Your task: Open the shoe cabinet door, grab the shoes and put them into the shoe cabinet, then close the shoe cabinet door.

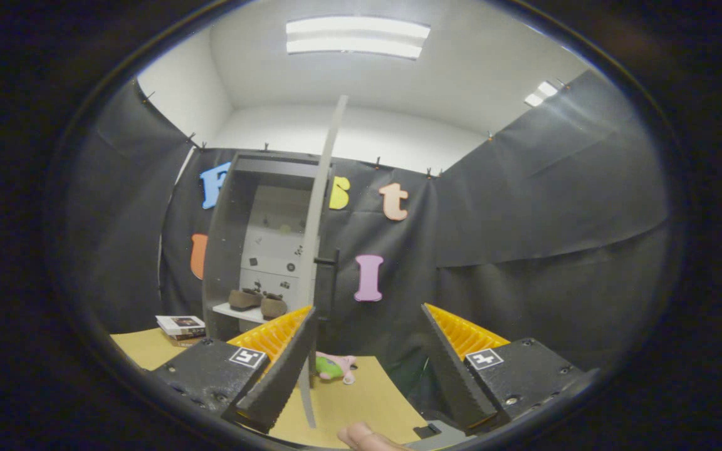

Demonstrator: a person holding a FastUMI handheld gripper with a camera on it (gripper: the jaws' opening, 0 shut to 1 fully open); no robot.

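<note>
**A:** What do you have around you right now?

**B:** Your gripper has its two fingers spread wide, clamping nothing. Beyond them stands the shoe cabinet, grey outside and pale inside. Its door is swung open and seen edge-on, a thin tall slab running from up near the ceiling down to just beside your left finger. A dark bar handle sits on the door's right face.

**A:** And the shoes?

**B:** You can count two brown shoes, side by side on a white shelf low inside the cabinet, just beyond your left finger.

**A:** Anything in the way?

**B:** The door edge itself is nearest to your fingers; whether it touches the left finger, you cannot tell. On the tan tabletop between the fingers lies one small pink and green toy, close to the foot of the door. Left of the cabinet you have one short stack of books, how many is too small to count. A fingertip shows at the near edge, between your two fingers.

**A:** Overhead?

**B:** Two ceiling lights: one large panel above the cabinet, one smaller off to the right.
</note>
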